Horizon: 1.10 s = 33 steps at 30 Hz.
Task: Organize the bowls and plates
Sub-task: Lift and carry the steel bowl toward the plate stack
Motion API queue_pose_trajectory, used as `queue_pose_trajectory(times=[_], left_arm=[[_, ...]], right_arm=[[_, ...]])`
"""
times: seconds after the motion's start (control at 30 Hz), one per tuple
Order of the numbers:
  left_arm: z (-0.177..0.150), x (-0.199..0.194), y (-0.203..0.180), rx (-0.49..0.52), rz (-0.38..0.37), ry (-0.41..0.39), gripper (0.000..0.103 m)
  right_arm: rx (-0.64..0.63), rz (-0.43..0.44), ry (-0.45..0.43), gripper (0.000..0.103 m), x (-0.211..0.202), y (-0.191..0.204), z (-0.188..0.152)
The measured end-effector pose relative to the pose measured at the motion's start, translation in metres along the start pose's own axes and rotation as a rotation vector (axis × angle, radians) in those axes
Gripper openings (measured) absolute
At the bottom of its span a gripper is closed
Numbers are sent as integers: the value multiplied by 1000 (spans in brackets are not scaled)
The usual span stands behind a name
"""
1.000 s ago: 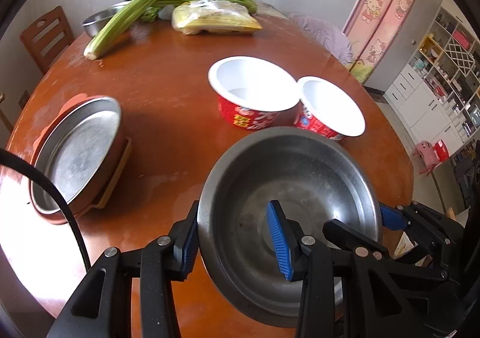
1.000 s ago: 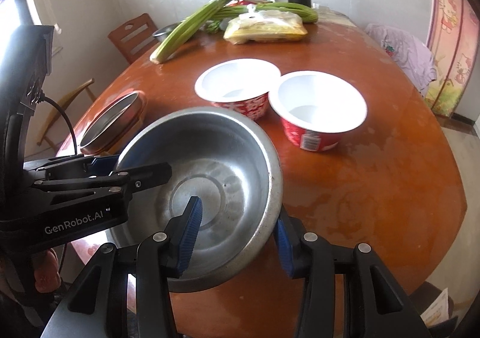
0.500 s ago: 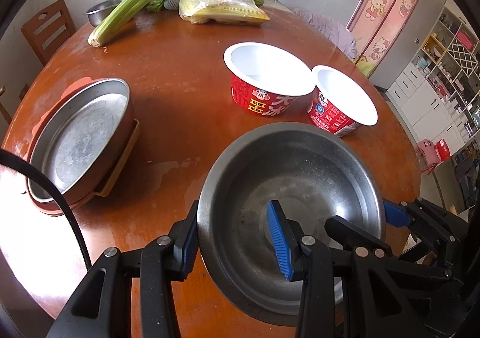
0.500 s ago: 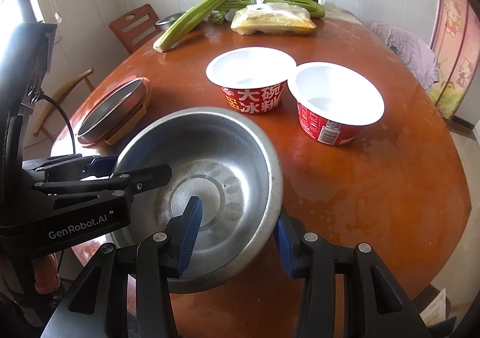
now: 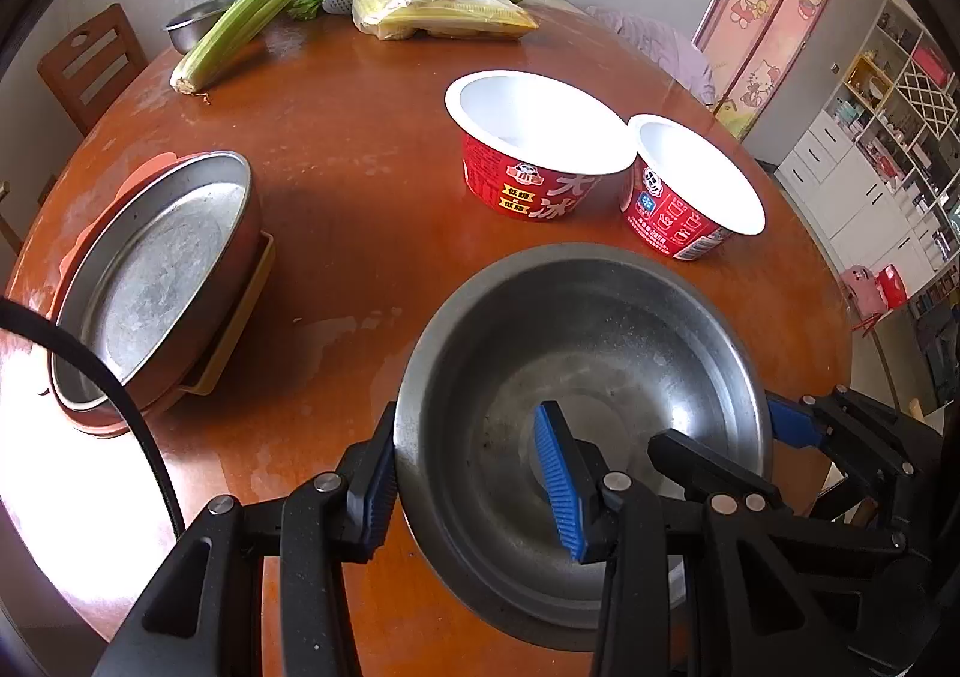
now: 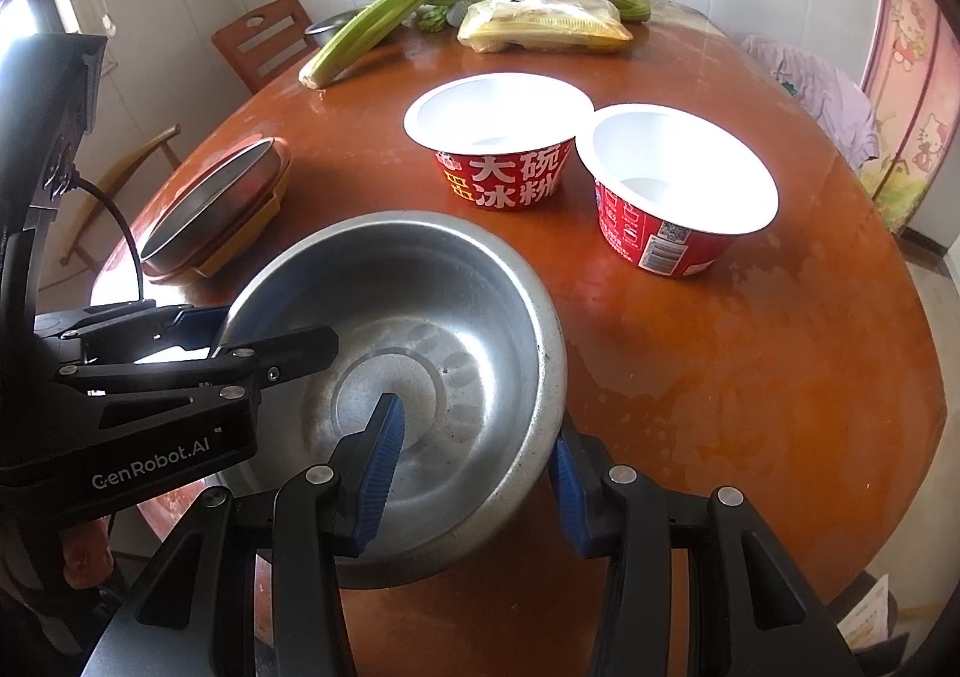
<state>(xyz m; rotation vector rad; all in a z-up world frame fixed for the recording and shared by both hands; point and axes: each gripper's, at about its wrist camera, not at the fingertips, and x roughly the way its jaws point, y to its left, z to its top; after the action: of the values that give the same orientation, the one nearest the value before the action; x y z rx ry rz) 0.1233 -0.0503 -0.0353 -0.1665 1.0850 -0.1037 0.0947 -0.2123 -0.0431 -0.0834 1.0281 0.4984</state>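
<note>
Between the two claws, at the near edge of the round wooden table (image 5: 360,185), a steel basin (image 5: 576,377) is held by both rims. The left gripper (image 5: 474,473) is clamped on the basin's left wall, one pad outside and one inside. The right gripper (image 6: 474,461) is clamped on the opposite wall in the same way. Whether the basin's base touches the table cannot be told.

Relation for the coming move: the stack of a steel pan (image 5: 150,281) on an orange plate (image 5: 144,179) lies up and to the left of the basin, well apart, on the left gripper's side. Two red paper bowls (image 5: 534,149) (image 5: 690,191) stand straight ahead, just beyond the far rim, touching each other.

Judgement: if the basin is destined for the stack, travel is leftward, led by the left hand. The basin is round, so no long axis needs aligning. Celery (image 5: 264,11) and a bagged item (image 5: 438,11) lie far back, out of the path.
</note>
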Motion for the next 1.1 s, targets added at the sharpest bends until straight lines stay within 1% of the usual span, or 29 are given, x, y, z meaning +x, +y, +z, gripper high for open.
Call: queue_pose_trajectory(times=[0.23,0.67,0.8,1.1], left_arm=[[-4,-2,0,19,26,2,44],[-5,-4,2,21,13,-7,45],[-5,-9,3,21,27,-23,47],[-3,-22,7,5,44,-60,48]], right_arm=[[-18,4,3,49,-3,5,-2],[-8,15,15,49,2,2,-2],[16,37,9,49,1,-2,-2],[31,35,-14,49,-5,-6,-1]])
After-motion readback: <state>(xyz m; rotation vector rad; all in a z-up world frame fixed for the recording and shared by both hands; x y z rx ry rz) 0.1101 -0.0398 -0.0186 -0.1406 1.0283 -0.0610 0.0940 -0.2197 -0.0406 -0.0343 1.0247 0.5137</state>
